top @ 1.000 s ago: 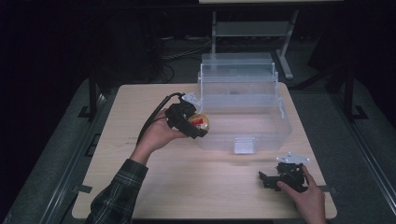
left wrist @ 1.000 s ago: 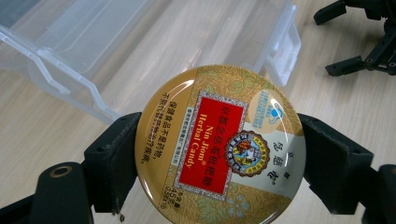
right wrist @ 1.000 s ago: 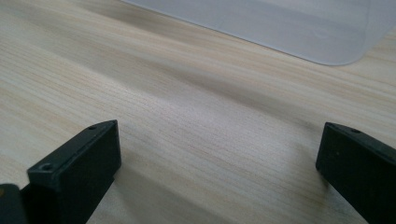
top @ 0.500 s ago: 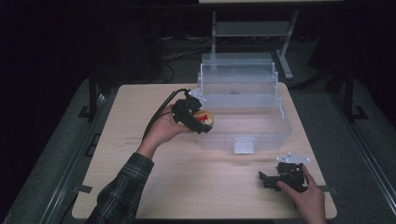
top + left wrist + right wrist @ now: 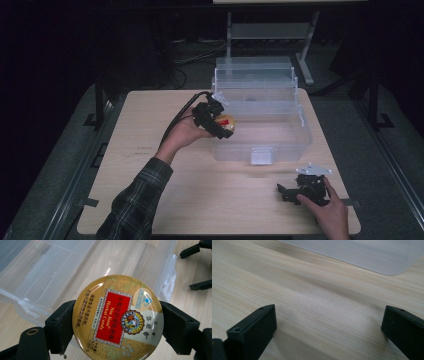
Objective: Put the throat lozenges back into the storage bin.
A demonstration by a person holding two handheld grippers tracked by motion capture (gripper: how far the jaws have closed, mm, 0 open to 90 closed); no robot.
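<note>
A round gold candy tin (image 5: 117,317) with a red label is clamped between the jaws of my left gripper (image 5: 117,327). In the high view the left gripper (image 5: 220,124) holds the tin (image 5: 226,123) at the left front rim of a clear plastic box (image 5: 280,135), above its open compartment. My right gripper (image 5: 286,192) rests on the table near the front right corner, open, with nothing between its jaws. In the right gripper view the right gripper (image 5: 329,322) has bare wood between its spread jaws.
The clear box (image 5: 62,277) has tiered trays folded out toward the back and a white latch (image 5: 261,156) on its front wall. The wooden table (image 5: 165,200) spreads to the left and front. Metal stand legs (image 5: 305,60) rise behind the table.
My left gripper has carried the tin to the right and slightly away, from beside the box to its left front rim. The right gripper has stayed put.
</note>
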